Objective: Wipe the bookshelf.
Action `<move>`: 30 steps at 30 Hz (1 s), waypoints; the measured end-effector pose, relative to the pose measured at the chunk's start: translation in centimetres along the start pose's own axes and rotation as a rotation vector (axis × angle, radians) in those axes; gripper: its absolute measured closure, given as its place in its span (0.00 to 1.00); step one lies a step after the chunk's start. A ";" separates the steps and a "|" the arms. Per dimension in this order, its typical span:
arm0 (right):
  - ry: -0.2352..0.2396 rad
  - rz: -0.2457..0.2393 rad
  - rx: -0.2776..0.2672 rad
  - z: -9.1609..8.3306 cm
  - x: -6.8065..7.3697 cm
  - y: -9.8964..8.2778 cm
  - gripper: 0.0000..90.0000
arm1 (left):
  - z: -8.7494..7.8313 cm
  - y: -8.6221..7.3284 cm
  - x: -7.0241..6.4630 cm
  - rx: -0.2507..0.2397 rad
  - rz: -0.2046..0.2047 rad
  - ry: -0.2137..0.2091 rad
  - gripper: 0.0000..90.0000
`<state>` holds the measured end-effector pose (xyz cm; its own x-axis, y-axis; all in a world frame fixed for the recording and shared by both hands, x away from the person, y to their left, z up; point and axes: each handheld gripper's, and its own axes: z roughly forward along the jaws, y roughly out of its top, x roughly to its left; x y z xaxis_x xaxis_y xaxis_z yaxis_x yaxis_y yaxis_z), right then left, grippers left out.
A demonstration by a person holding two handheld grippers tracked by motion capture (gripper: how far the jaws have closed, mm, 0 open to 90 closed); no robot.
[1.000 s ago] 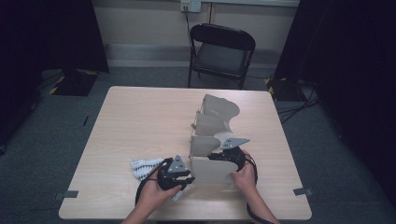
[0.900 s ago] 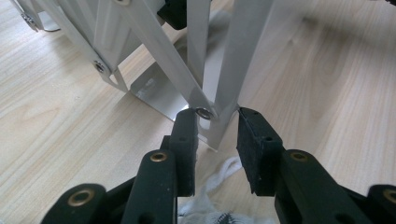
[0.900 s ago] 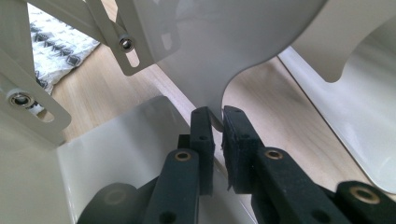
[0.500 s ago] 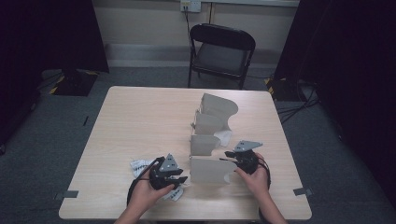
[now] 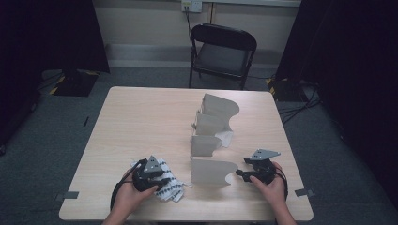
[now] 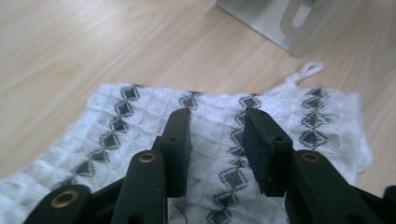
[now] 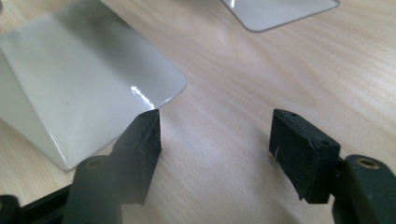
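Note:
A white cloth (image 5: 170,188) with black diamond patterning (image 6: 116,135) lies crumpled near the table's front edge. My left gripper (image 5: 162,180) rests over it. Its jaws (image 6: 217,140) have just been opening and stand apart, with the cloth lying flat beneath the gap, not pinched. Four beige metal bookends stand in a row; the nearest bookend (image 5: 213,171) is between my two hands. My right gripper (image 5: 240,173) sits just right of it. Its jaws (image 7: 215,135) have just been opening, wide over bare wood, and the bookend's base plate (image 7: 88,79) lies beside the left finger.
The other bookends (image 5: 204,145) (image 5: 211,124) (image 5: 219,107) run toward the far side, with a white cloth scrap (image 5: 226,138) beside them. The light wood table (image 5: 141,122) has a black folding chair (image 5: 224,51) behind it. Tape marks (image 5: 302,192) sit at the front corners.
My right gripper let go of the nearest bookend, opened, and drew back to the right. My left gripper slid left over the cloth, its jaws a little wider.

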<state>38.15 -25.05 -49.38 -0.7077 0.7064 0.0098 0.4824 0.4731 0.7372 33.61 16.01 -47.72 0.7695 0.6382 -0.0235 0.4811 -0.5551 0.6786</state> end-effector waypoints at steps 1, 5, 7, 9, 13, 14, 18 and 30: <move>-0.004 -0.009 0.010 0.1 0.0 -0.1 0.35 | 0.2 0.0 0.1 -0.003 -0.002 -0.001 0.69; -0.009 -0.011 0.005 0.2 0.0 -0.1 0.31 | 0.9 0.4 0.6 -0.006 -0.006 -0.002 0.69; -0.012 -0.004 0.000 0.2 -0.1 -0.3 0.29 | 1.2 0.6 0.8 -0.012 -0.011 -0.001 0.69; -0.017 0.006 -0.001 0.2 -0.2 -0.3 0.26 | 1.9 1.3 1.6 -0.016 -0.003 -0.001 0.69; -0.027 0.017 -0.003 0.3 -0.3 -0.4 0.21 | 2.8 2.3 2.3 -0.015 0.001 -0.003 0.68; -0.029 0.016 -0.002 0.3 -0.4 -0.4 0.19 | 3.0 2.5 2.4 -0.019 -0.001 -0.004 0.67; -0.039 0.021 0.004 0.4 -0.5 -0.4 0.16 | 2.7 2.6 2.5 -0.040 -0.035 0.014 0.56; -0.042 0.022 0.004 0.4 -0.5 -0.4 0.16 | -2.3 0.7 2.5 -0.034 -0.079 0.090 0.46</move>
<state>38.48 -25.38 -49.94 -0.6748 0.7380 -0.0020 0.4999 0.4592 0.7343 34.93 18.47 -45.63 0.6882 0.7254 -0.0133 0.5233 -0.4835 0.7017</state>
